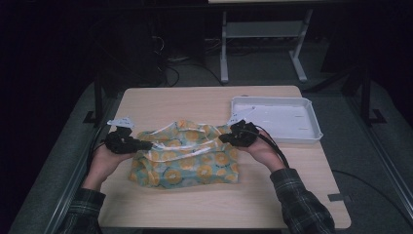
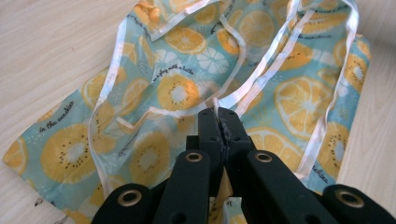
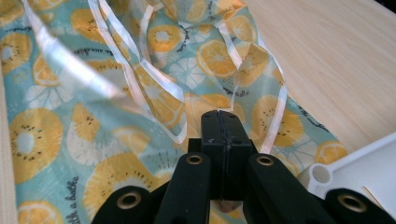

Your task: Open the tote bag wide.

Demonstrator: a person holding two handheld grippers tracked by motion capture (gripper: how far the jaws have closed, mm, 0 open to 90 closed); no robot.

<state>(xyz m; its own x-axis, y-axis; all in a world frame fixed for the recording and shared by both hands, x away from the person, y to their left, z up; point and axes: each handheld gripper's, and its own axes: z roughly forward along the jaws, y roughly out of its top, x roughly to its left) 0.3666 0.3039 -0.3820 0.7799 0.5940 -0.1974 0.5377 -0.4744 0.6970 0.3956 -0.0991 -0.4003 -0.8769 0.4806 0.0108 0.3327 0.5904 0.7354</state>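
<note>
High view: the pale wood-grain table (image 1: 204, 204) carries a thin teal cloth (image 1: 187, 163) printed with orange slices and edged in white ribbon, crumpled at its centre, with a shallow white rectangular tray (image 1: 304, 139) at two o'clock. My left gripper (image 1: 146, 145) at nine o'clock and my right gripper (image 1: 225, 138) at three o'clock each clench the cloth's edge. Left gripper view adds that my jaws pinch a white ribbon (image 2: 243, 95); right gripper view shows the tray's rounded corner (image 3: 322, 175).

Teal cloth (image 2: 187, 88) with orange citrus slices, seemingly white-edged; white tray (image 1: 277, 119)
</note>
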